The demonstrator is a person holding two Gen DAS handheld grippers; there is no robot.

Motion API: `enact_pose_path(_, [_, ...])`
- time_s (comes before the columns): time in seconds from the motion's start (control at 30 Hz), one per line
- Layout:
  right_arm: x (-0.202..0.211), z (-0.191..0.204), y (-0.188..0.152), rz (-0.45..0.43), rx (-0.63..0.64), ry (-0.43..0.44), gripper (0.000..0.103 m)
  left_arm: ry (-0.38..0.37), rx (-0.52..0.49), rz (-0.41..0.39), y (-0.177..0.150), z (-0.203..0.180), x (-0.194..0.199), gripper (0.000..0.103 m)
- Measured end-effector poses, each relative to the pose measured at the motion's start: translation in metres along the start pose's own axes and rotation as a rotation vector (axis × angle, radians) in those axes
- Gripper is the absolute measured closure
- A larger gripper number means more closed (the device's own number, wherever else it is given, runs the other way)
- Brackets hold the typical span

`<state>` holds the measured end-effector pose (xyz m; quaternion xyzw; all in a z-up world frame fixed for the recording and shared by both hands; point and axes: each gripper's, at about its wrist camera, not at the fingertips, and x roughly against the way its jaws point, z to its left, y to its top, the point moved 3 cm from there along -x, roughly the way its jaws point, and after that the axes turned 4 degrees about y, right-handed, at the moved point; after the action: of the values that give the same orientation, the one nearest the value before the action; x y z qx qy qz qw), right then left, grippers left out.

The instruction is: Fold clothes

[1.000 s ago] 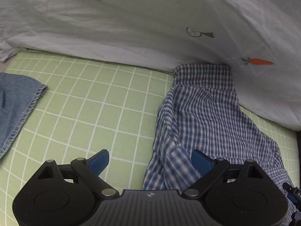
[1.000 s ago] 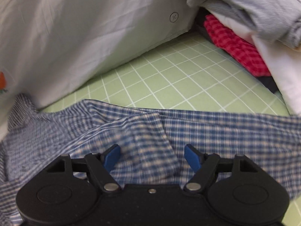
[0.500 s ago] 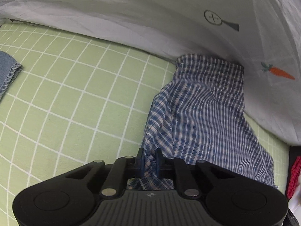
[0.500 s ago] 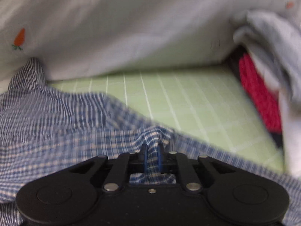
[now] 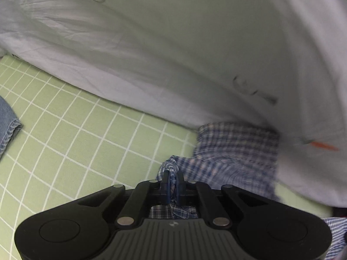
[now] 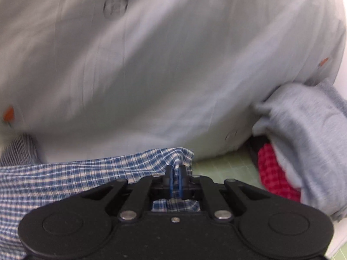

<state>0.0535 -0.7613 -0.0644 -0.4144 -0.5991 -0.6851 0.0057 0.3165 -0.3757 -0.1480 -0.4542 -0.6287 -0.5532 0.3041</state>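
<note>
Two grippers, both clamped on one blue plaid shirt (image 5: 234,151). The left gripper (image 5: 172,181) has a bunched fold of it pinched tight between its blue pads, jaws nearly together; the right gripper (image 6: 175,178) pinches another edge (image 6: 108,169) the same way. The shirt lies on a green gridded mat (image 5: 76,140), up against a big white sheet (image 5: 173,54) printed with small carrots. One denim piece (image 5: 6,125) sits left; a grey garment (image 6: 303,125) and a red checked one (image 6: 273,173) are piled right
</note>
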Motion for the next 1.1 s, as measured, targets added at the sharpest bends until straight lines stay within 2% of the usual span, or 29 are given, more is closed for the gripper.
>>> enact_pose_path(0.13, [-0.022, 0.003, -0.026, 0.079, 0.010, -0.018, 0.098, 0.032, -0.051, 0.015, -0.004, -0.004, -0.019, 0.097])
enact_pose_path(0.23, [-0.031, -0.008, -0.043, 0.120, -0.059, -0.013, 0.098, 0.039, -0.051, 0.041, -0.006, -0.004, -0.034, 0.096])
enact_pose_path(0.4, [-0.036, -0.011, -0.059, 0.158, -0.083, -0.019, 0.098, 0.071, -0.125, 0.001, -0.002, -0.012, -0.039, 0.093])
enact_pose_path(0.47, [-0.034, -0.009, -0.062, 0.157, -0.075, -0.020, 0.098, 0.049, -0.122, 0.006, 0.002, -0.012, -0.034, 0.077])
enact_pose_path(0.5, [-0.032, -0.008, -0.061, 0.150, -0.066, -0.017, 0.098, 0.039, -0.119, 0.002, 0.003, -0.011, -0.030, 0.062])
enact_pose_path(0.53, [-0.029, -0.007, -0.059, 0.137, -0.059, -0.012, 0.098, 0.037, -0.113, -0.016, 0.005, -0.011, -0.022, 0.045])
enact_pose_path(0.6, [-0.021, -0.005, -0.053, 0.109, -0.044, 0.004, 0.098, 0.033, -0.107, -0.071, 0.006, -0.008, -0.002, 0.029])
enact_pose_path(0.7, [0.001, 0.001, -0.043, 0.046, -0.018, 0.050, 0.098, 0.029, -0.115, -0.135, 0.004, 0.000, 0.032, 0.026])
enact_pose_path(0.87, [0.060, 0.025, -0.040, -0.042, 0.030, 0.126, 0.099, 0.064, -0.114, -0.165, -0.019, 0.025, 0.097, 0.024])
enact_pose_path(0.93, [0.089, 0.042, -0.047, -0.066, 0.086, 0.168, 0.099, 0.066, -0.110, -0.171, -0.040, 0.037, 0.126, 0.024])
enact_pose_path(1.1, [0.156, 0.094, -0.092, -0.062, 0.256, 0.270, 0.099, 0.087, -0.102, -0.158, -0.113, 0.063, 0.181, 0.022])
